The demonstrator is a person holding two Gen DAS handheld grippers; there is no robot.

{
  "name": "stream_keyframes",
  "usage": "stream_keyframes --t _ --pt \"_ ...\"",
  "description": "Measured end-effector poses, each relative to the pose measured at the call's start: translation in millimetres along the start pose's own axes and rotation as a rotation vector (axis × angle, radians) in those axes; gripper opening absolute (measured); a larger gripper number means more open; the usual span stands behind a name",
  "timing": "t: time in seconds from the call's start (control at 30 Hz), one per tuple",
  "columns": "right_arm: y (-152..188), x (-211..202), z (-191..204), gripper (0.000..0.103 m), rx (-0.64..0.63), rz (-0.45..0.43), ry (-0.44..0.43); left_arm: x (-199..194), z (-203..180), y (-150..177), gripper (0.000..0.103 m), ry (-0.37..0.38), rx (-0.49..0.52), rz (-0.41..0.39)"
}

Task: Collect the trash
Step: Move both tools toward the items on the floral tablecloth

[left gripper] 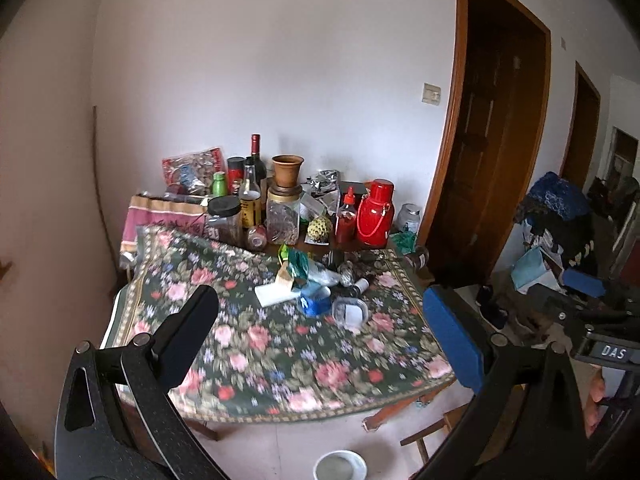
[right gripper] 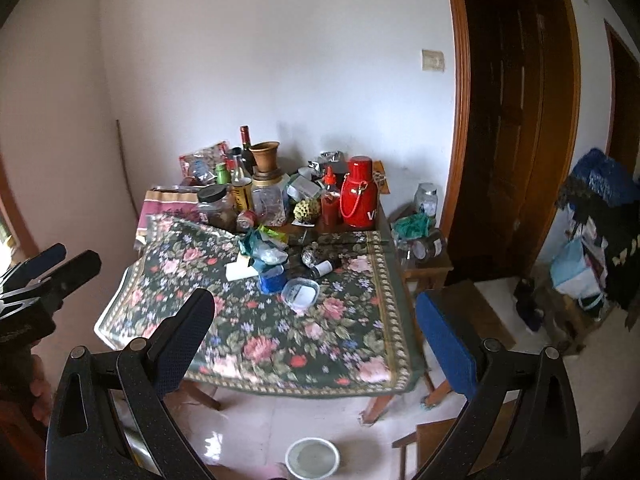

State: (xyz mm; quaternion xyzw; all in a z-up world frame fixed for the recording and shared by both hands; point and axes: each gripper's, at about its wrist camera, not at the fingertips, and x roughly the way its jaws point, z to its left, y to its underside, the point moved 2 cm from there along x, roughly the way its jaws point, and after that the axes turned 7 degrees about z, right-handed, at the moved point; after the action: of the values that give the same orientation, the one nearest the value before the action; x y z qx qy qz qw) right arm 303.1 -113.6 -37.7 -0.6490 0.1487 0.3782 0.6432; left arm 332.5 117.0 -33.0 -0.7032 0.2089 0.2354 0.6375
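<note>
A heap of trash lies mid-table on the floral cloth (left gripper: 256, 344): green and tan wrappers (left gripper: 295, 268), a white paper (left gripper: 276, 293), a blue packet (left gripper: 314, 300), a clear plastic tub (left gripper: 350, 312) and a small bottle (left gripper: 360, 286). The same heap shows in the right wrist view, with wrappers (right gripper: 264, 246), blue packet (right gripper: 272, 278) and tub (right gripper: 301, 291). My left gripper (left gripper: 320, 328) is open and empty, held short of the table's near edge. My right gripper (right gripper: 314, 320) is open and empty, likewise back from the table. The left gripper also shows at the right view's left edge (right gripper: 56, 268).
Jars, bottles, a clay pot (left gripper: 287, 170), a red flask (left gripper: 375, 214) and a sauce bottle (left gripper: 346, 216) crowd the table's back. A small stool with jars (right gripper: 424, 240) stands right of the table. A white bowl (right gripper: 312, 458) sits on the floor. Doorway and clutter at right.
</note>
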Motion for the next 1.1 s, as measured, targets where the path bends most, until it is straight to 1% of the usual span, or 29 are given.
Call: stream_keyframes --t 0.13,0.2,0.23,0.4,0.47,0.53,0.57,0.67,0.77,0.83,0.87,0.93,1.0,1.07,1.1 --pt "-14.9 33.4 8.2 0.100 0.033 0.036 0.041 38.8 19.9 -18.9 0.102 0.020 0.041 0.020" --pt "-19.7 48.2 9.7 0.100 0.046 0.056 0.060 55.6 23.7 -23.4 0.097 0.023 0.058 0.030" --pt "-23.4 58.2 9.7 0.100 0.055 0.071 0.068 63.2 25.4 -24.8 0.096 0.027 0.063 0.040" --pt "-34.4 112.1 0.0 0.100 0.079 0.165 0.099 114.5 32.5 -37.3 0.095 0.062 0.049 0.103" --pt "-38.0 134.3 -6.7 0.100 0.087 0.197 0.107 133.5 34.7 -39.2 0.095 0.053 0.035 0.127" --pt "-41.0 152.7 -10.5 0.100 0.097 0.228 0.095 156.8 36.8 -42.0 0.095 0.031 0.005 0.158" --pt "-43.3 167.0 -18.0 0.100 0.110 0.249 0.074 164.6 37.0 -42.4 0.095 0.023 -0.009 0.169" --pt "-50.1 194.6 -33.3 0.099 0.143 0.268 0.023 192.0 38.6 -44.8 0.095 0.002 -0.060 0.201" --pt "-61.4 227.7 -49.1 0.096 0.138 0.307 -0.021 224.2 38.3 -48.1 0.095 -0.050 -0.116 0.239" --pt "-68.4 252.5 -56.3 0.089 0.121 0.348 -0.034 245.2 38.3 -49.5 0.095 -0.069 -0.156 0.269" --pt "-71.2 265.1 -59.7 0.088 0.113 0.370 -0.043 256.8 38.2 -50.0 0.095 -0.077 -0.175 0.284" --pt "-74.6 287.9 -64.5 0.082 0.103 0.405 -0.061 275.2 39.9 -48.6 0.093 -0.100 -0.202 0.305" --pt "-75.0 313.6 -69.2 0.079 0.100 0.455 -0.096 294.9 42.6 -46.1 0.089 -0.137 -0.230 0.330" --pt "-71.9 340.8 -69.8 0.075 0.090 0.512 -0.135 311.6 44.2 -42.2 0.087 -0.158 -0.265 0.358" --pt "-68.7 355.7 -68.8 0.070 0.085 0.546 -0.156 318.2 44.6 -40.4 0.086 -0.158 -0.281 0.371"
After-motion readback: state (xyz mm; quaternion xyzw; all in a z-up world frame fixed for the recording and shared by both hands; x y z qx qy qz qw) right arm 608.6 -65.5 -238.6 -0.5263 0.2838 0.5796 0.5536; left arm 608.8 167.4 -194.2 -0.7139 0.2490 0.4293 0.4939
